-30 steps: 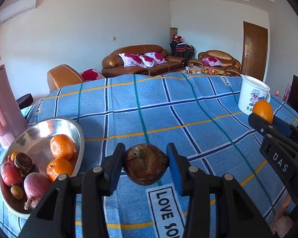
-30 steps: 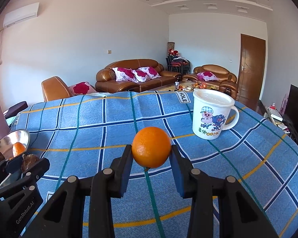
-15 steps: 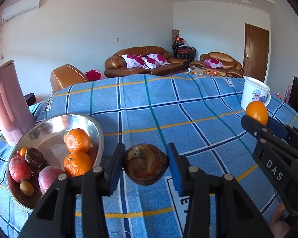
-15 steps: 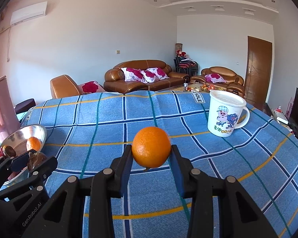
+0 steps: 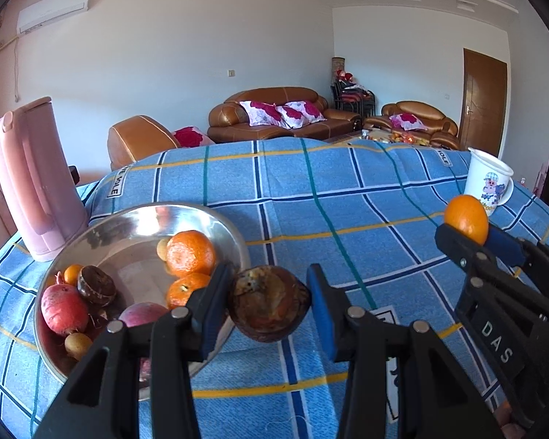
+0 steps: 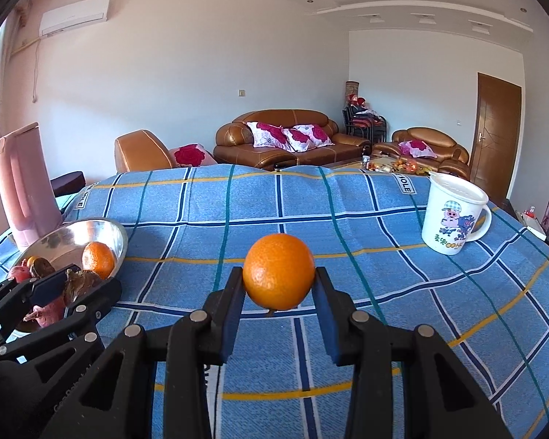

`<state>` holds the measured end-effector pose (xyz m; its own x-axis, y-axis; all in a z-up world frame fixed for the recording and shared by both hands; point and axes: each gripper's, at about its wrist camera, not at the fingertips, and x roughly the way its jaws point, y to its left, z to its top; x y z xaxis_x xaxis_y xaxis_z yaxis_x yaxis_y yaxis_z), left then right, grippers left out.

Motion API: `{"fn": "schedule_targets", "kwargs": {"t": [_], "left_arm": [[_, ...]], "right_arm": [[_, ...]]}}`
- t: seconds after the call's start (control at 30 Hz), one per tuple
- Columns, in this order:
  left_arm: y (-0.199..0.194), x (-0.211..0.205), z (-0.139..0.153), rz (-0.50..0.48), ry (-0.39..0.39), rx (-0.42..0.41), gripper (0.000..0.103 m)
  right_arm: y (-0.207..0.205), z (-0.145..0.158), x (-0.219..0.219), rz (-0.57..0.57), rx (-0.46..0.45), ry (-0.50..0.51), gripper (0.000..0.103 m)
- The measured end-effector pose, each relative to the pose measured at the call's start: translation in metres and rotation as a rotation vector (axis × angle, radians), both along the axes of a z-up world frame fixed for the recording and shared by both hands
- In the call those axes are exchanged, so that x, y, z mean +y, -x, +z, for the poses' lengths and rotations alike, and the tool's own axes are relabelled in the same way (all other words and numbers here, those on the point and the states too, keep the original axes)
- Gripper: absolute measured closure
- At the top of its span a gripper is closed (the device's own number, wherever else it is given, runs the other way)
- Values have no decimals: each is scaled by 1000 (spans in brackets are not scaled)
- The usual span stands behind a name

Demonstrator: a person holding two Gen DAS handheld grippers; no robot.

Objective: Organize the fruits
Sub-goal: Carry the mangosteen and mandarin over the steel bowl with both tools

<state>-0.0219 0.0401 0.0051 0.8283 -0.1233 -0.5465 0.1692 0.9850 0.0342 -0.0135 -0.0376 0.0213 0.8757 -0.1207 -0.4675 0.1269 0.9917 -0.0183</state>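
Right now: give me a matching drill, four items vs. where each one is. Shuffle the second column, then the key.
1. orange
2. brown fruit
3. pink kettle
4. cartoon mug

A. standing behind the metal bowl
B. held in the left gripper
C. on the cloth at far right
D. held in the right gripper

Pairs: 1-D, 2-B, 3-A, 4-C

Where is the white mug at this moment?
The mug stands on the blue cloth at the far right of both views, beyond the orange in the right gripper.
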Motion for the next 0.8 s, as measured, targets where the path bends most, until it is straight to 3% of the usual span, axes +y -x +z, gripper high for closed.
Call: {"fn": "schedule_targets", "kwargs": {"t": [0.8], "left_arm": [[-16,103,7,133,18,-19,58]], "right_arm": [[-12,0,96,157,-24,18,63]]}}
